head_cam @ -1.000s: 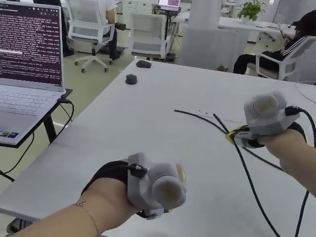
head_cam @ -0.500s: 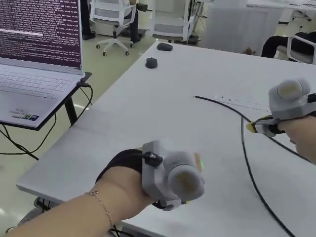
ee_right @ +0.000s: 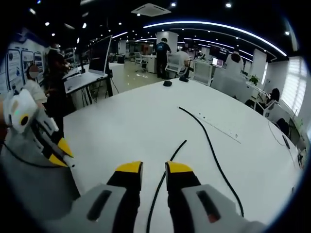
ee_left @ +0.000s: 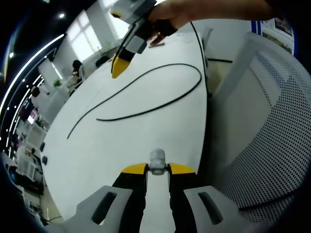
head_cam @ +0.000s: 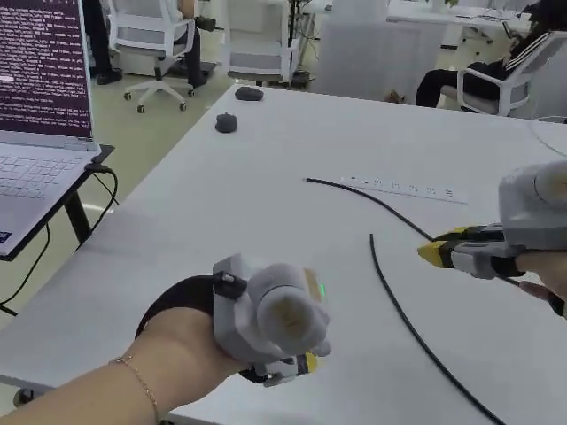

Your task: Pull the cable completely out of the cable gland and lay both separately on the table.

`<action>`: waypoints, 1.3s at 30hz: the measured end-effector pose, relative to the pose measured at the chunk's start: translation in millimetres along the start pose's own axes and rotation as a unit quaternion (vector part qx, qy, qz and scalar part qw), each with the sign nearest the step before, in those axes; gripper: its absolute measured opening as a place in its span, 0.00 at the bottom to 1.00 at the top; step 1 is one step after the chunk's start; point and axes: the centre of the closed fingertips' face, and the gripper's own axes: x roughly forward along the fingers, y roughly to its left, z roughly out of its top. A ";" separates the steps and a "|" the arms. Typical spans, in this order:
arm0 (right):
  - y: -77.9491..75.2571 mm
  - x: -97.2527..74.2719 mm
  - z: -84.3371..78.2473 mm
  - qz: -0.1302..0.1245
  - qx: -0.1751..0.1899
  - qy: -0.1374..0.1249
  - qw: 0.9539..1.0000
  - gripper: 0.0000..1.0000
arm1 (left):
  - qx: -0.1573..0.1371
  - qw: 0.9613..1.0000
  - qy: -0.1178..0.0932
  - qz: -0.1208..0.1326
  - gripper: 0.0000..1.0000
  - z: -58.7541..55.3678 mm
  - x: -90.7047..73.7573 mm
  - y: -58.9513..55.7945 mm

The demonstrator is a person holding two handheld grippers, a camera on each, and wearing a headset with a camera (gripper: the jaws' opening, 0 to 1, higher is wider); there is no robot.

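Open-plan office (swivel chairs, laptop, white desks)

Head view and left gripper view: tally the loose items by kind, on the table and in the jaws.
Cable: 1
Cable gland, between jaws: 1
Small dark objects: 2
White strip: 1
Total: 5

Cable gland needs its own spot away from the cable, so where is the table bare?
Bare: the wide table stretch between the left gripper and the near mouse, left of the cable. Crowded: the right side, where the cable's curves, the ruler strip and the right gripper sit.
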 end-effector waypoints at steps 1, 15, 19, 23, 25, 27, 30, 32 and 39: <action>7.0 -7.7 -3.4 0.005 -0.003 0.001 1.000 0.19 | -0.003 1.000 -0.001 -0.005 0.17 1.3 0.0 -0.9; 67.2 -101.9 -58.5 -0.021 0.011 0.011 1.000 0.20 | -0.014 0.992 0.021 -0.120 0.17 -15.0 46.8 -7.2; 66.8 -113.1 -59.9 -0.039 0.031 -0.002 0.999 0.21 | -0.009 0.990 0.031 -0.138 0.17 -26.7 70.5 -6.7; 68.8 -116.9 -60.2 -0.046 0.037 -0.007 0.998 0.21 | -0.006 0.989 0.036 -0.146 0.17 -31.8 82.9 -7.7; 69.6 -118.0 -60.7 -0.049 0.043 -0.008 0.998 0.22 | 0.000 0.989 0.036 -0.146 0.17 -32.9 85.4 -7.8; 70.0 -118.8 -61.7 -0.051 0.045 -0.007 0.998 0.21 | 0.001 0.989 0.036 -0.147 0.17 -35.9 90.0 -6.8; 70.9 -119.7 -63.4 -0.054 0.049 -0.005 0.997 0.21 | 0.001 0.987 0.044 -0.153 0.17 -41.7 93.3 -8.7; 71.1 -119.8 -64.9 -0.053 0.052 -0.004 0.997 0.22 | 0.000 0.987 0.046 -0.153 0.17 -43.2 94.3 -8.0; 73.2 -118.7 -73.6 -0.048 0.056 0.009 0.997 0.24 | -0.019 0.989 0.041 -0.141 0.23 -37.9 75.5 3.0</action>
